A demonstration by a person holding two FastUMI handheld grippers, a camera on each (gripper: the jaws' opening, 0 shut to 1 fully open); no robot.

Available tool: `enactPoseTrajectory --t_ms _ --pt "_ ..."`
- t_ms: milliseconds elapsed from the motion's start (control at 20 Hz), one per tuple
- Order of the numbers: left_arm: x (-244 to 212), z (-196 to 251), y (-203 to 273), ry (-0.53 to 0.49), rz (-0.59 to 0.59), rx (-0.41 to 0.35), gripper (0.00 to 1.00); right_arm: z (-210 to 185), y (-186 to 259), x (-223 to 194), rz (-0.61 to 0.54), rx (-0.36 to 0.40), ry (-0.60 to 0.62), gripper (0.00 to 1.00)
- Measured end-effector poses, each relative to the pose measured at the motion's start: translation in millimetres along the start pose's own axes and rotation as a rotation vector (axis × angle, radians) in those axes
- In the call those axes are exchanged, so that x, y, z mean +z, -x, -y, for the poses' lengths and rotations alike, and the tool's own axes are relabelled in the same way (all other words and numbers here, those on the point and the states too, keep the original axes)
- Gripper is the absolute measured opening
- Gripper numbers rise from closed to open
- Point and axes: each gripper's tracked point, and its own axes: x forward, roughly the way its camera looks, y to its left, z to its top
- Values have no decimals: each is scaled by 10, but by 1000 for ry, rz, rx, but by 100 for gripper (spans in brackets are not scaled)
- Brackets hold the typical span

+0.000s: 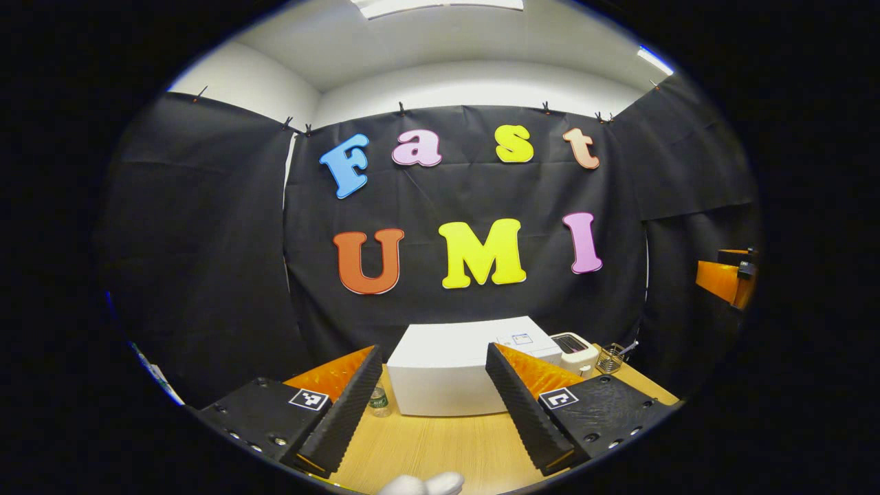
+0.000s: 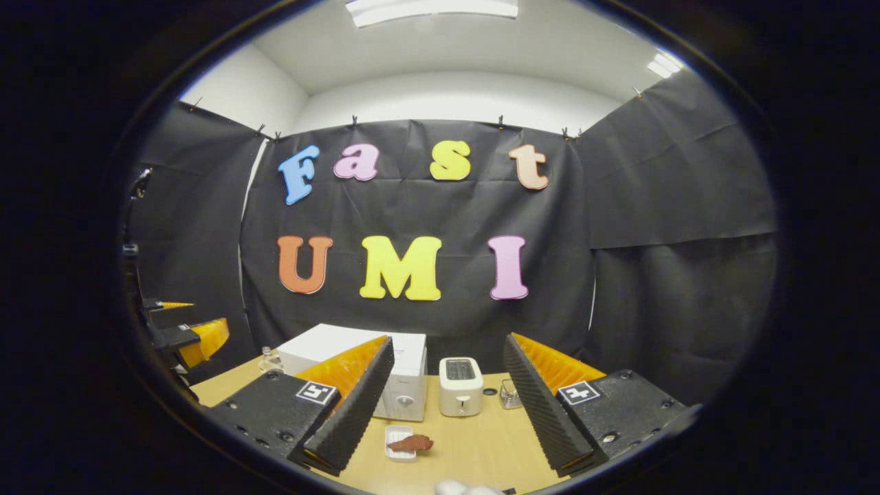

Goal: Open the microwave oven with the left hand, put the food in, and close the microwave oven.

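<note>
The white microwave oven (image 1: 447,375) stands on the wooden table ahead of my left gripper (image 1: 433,356), which is open, holds nothing and hangs well short of it. In the right gripper view the microwave oven (image 2: 407,392) shows its front with a round knob, and its door looks closed. The food, a brown piece (image 2: 411,443) on a small white tray (image 2: 395,434), lies on the table in front of it. My right gripper (image 2: 448,344) is open, raised above the table, with the food low between its fingers and farther off.
A white toaster (image 2: 459,386) stands right of the microwave, with a small glass (image 2: 509,394) beside it. A small bottle (image 1: 378,400) sits at the microwave's left. A wire basket (image 1: 609,358) stands behind the toaster (image 1: 574,350). The wooden table (image 1: 440,447) has bare space in front.
</note>
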Motion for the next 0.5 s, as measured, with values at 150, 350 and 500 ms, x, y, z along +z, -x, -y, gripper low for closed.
enactPoseTrajectory --t_ms 150,350,500 --pt "-223 196 -186 12 5 -28 95 81 -26 25 11 -13 -14 100" --pt "-731 711 -564 19 1 -73 95 216 -176 28 12 4 -24 95" --pt "-1190 1163 -882 39 -44 -108 95 387 -342 22 -7 9 -10 100"
